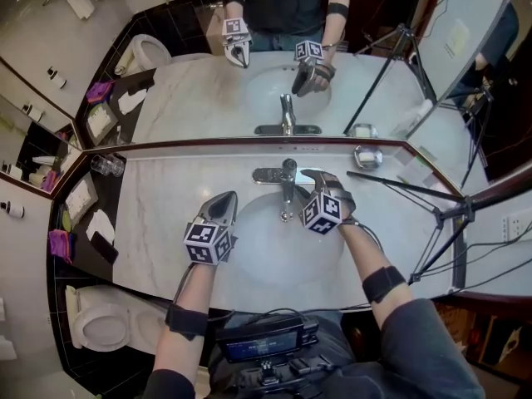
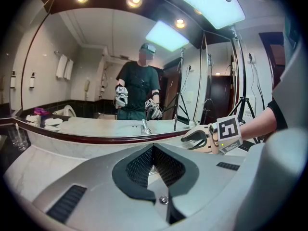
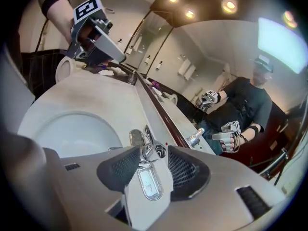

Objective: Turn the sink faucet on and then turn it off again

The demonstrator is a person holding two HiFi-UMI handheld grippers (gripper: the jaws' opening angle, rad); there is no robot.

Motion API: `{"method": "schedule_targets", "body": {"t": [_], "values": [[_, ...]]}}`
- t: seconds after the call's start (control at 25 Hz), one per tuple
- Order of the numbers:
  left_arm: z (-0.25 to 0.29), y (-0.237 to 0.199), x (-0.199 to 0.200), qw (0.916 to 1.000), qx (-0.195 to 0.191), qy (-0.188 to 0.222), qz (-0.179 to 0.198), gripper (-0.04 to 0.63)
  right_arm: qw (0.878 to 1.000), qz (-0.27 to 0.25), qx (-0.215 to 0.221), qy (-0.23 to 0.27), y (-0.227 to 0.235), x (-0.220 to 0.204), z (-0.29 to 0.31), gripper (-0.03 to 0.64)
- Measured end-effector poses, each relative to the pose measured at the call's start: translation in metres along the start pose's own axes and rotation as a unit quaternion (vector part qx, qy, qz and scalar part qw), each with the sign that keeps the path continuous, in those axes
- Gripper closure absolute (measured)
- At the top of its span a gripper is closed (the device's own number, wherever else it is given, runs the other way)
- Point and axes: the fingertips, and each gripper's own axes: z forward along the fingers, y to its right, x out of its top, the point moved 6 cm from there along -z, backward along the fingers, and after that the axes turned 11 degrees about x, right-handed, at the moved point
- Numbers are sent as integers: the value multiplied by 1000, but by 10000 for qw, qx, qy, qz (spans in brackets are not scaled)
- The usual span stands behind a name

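Now the right tongs stand wide, with the polished chrome single-lever sink faucet between their pads but not pressed. The left tongs, closed on nothing, hover over the veined white marble counter, the faucet off to their right. Closing off-centre on that slick lever could, I judge, let the pads skid off or jerk it too far.
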Motion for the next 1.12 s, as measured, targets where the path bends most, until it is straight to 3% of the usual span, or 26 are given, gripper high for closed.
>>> {"method": "schedule_targets", "body": {"t": [0.64,0.68,1.12], "values": [[3,-17,-14,9997,183,-117,-106,595,9880,-1369,417,-583,-2,11,63,416],[3,-18,-15,9997,193,-125,-117,595,9872,-1411,437,-609,-3,11,65,443],[7,-19,-22,9995,186,-176,-186,595,9836,-1621,243,-747,-9,12,66,472]]}}
